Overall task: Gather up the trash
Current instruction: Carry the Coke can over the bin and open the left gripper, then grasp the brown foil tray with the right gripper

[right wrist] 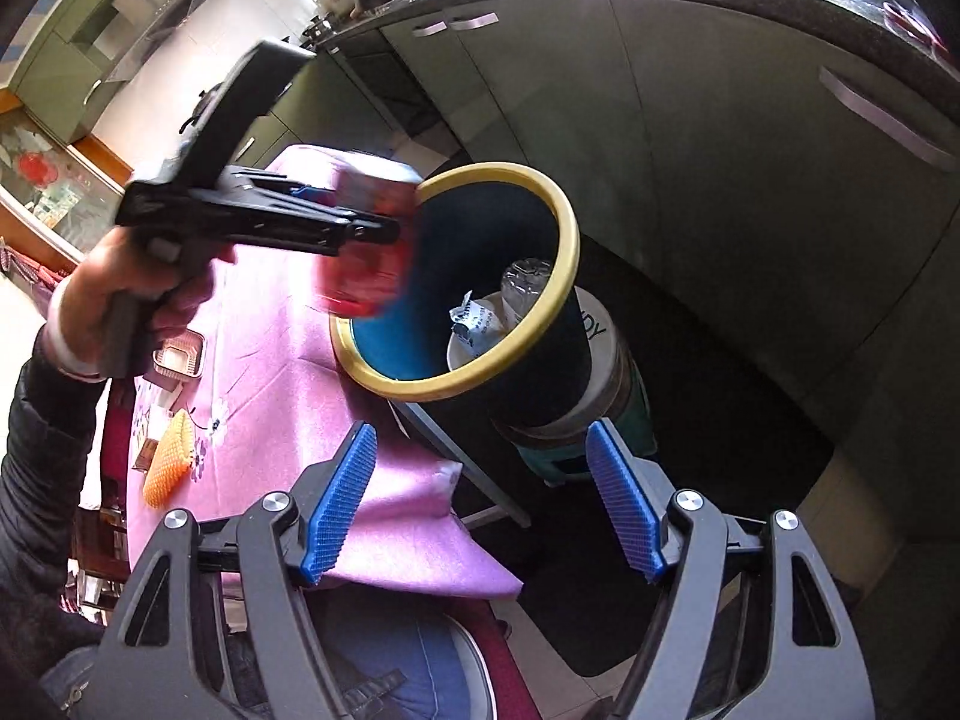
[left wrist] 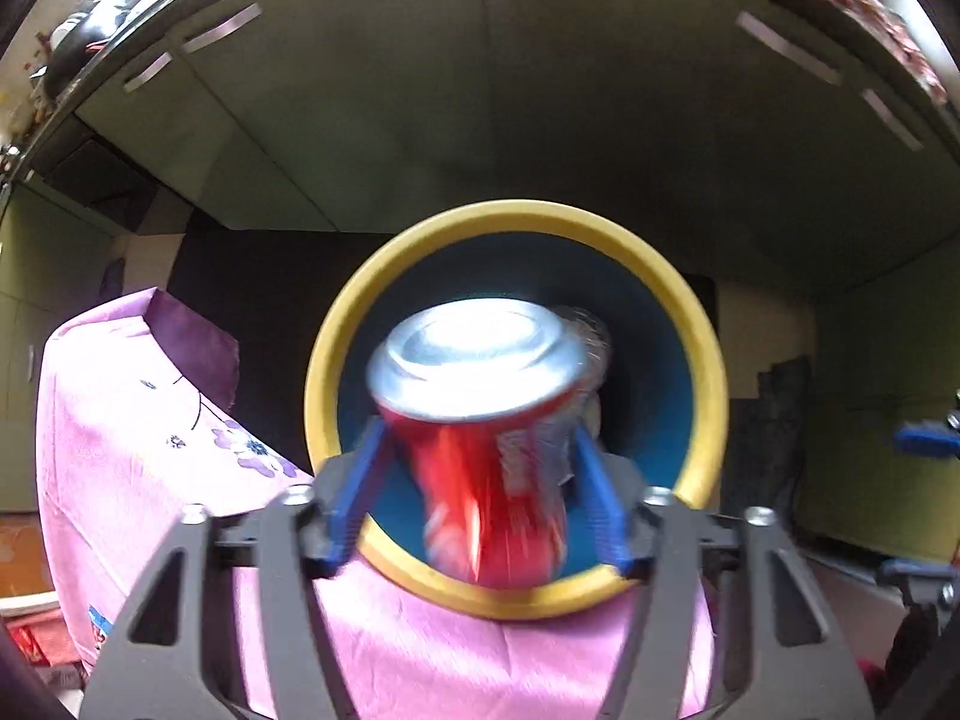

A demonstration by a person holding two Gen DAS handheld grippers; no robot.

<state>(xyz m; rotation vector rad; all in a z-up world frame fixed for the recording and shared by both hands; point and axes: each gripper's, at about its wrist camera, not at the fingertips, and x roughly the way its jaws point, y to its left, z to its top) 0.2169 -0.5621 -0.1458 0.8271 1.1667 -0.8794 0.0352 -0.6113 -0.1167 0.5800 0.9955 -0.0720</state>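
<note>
A red soda can (left wrist: 480,480) with its silver bottom toward me lies between the blue fingers of my left gripper (left wrist: 478,429). The can is blurred and the pads stand just off its sides, so the jaws are open. Right behind it is the mouth of the bin, with a yellow rim (left wrist: 516,210) and a blue inside. In the right wrist view, a hand holds the left gripper (right wrist: 384,240) with the red can (right wrist: 366,264) at the bin's rim (right wrist: 564,228). My right gripper (right wrist: 480,427) is open and empty, in front of and below the bin.
In the bin lie a clear plastic bottle (right wrist: 528,282) and a white wrapper (right wrist: 474,318). The bin leans at the edge of a table with a pink cloth (right wrist: 288,348), which carries a foil tray (right wrist: 177,360) and an orange mesh piece (right wrist: 171,468). Green cabinets (right wrist: 690,120) stand behind.
</note>
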